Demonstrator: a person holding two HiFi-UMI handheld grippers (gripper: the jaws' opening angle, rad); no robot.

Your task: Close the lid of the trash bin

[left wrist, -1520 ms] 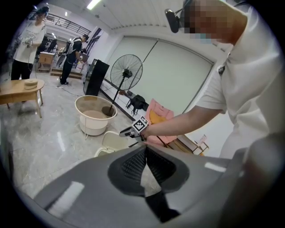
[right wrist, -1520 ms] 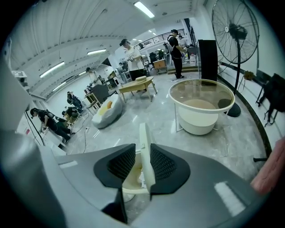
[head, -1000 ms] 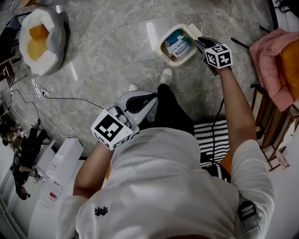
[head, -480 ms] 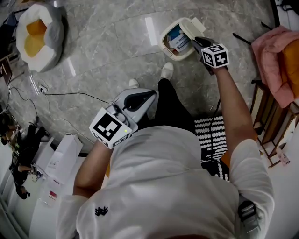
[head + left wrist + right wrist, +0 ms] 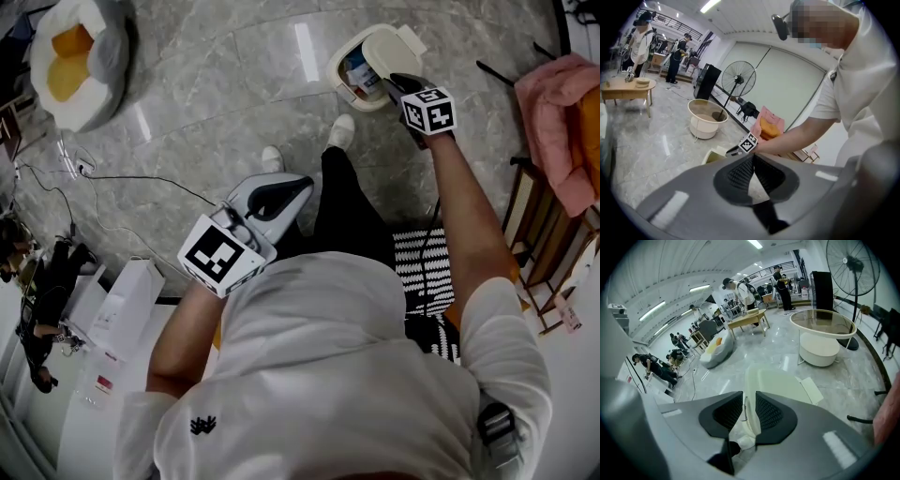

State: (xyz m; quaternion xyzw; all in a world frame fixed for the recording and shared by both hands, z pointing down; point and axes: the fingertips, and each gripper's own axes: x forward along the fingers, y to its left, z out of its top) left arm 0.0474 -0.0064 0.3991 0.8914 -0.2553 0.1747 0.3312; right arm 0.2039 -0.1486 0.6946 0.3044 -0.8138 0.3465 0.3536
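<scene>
The cream trash bin (image 5: 339, 73) stands on the grey floor at the top of the head view, with paper waste showing inside. Its lid (image 5: 389, 49) is tilted partway down over the opening. My right gripper (image 5: 396, 84) reaches over the bin's near side. In the right gripper view the lid (image 5: 780, 383) fills the middle, and its edge runs between the narrow jaws of my right gripper (image 5: 749, 397), which is shut on it. My left gripper (image 5: 306, 182) hangs by the person's legs, shut with nothing in it (image 5: 753, 156), well away from the bin (image 5: 712, 155).
A white and orange cushion (image 5: 70, 52) lies at the far left. Pink cloth (image 5: 562, 112) hangs on a rack at the right, and a striped mat (image 5: 427, 277) lies below it. A cable (image 5: 122, 192) crosses the floor. A round table (image 5: 822, 324) and fan (image 5: 853, 263) stand beyond the bin.
The lid has swung down from wide open to partly covering the bin. My right gripper moved with it. The left gripper stayed about where it was.
</scene>
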